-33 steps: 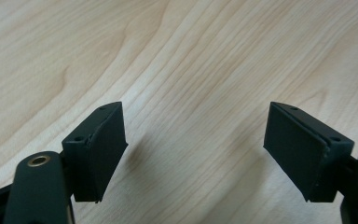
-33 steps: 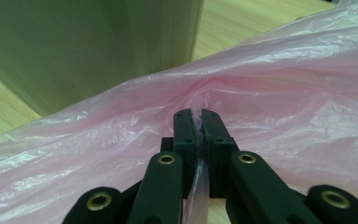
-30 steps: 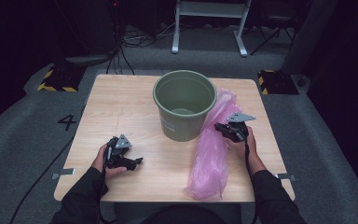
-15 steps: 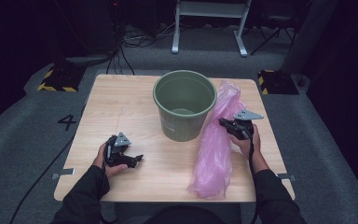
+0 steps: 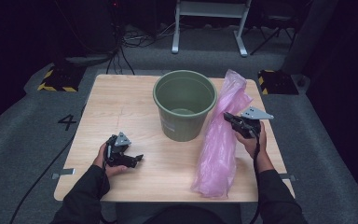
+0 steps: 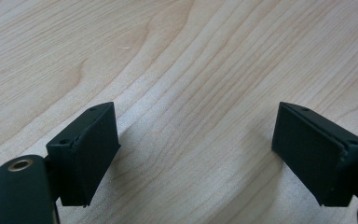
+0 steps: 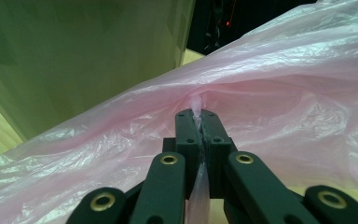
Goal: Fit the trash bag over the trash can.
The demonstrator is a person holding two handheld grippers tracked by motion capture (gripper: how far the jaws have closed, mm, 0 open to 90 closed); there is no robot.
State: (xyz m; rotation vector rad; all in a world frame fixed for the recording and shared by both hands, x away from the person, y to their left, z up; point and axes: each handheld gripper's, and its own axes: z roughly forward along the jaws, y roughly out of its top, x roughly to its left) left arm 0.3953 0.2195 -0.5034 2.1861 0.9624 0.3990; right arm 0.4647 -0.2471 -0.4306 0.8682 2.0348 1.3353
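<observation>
The pink bag [image 5: 223, 140] drapes from my right gripper [image 5: 230, 120] to the counter [image 5: 121, 102], beside the green bucket [image 5: 184, 103]; that gripper is clenched on a thin pinch of film (it could tear or slip); my left gripper [image 5: 135, 158] rests released, holding nothing.

Bright lit table [image 5: 121, 107], dark surroundings, sharp close-ups

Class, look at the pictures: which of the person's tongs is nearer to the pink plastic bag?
Right. The right tongs are shut on the pink plastic bag, pinching a fold. The left tongs rest open on the table, across from the green bucket.
</observation>
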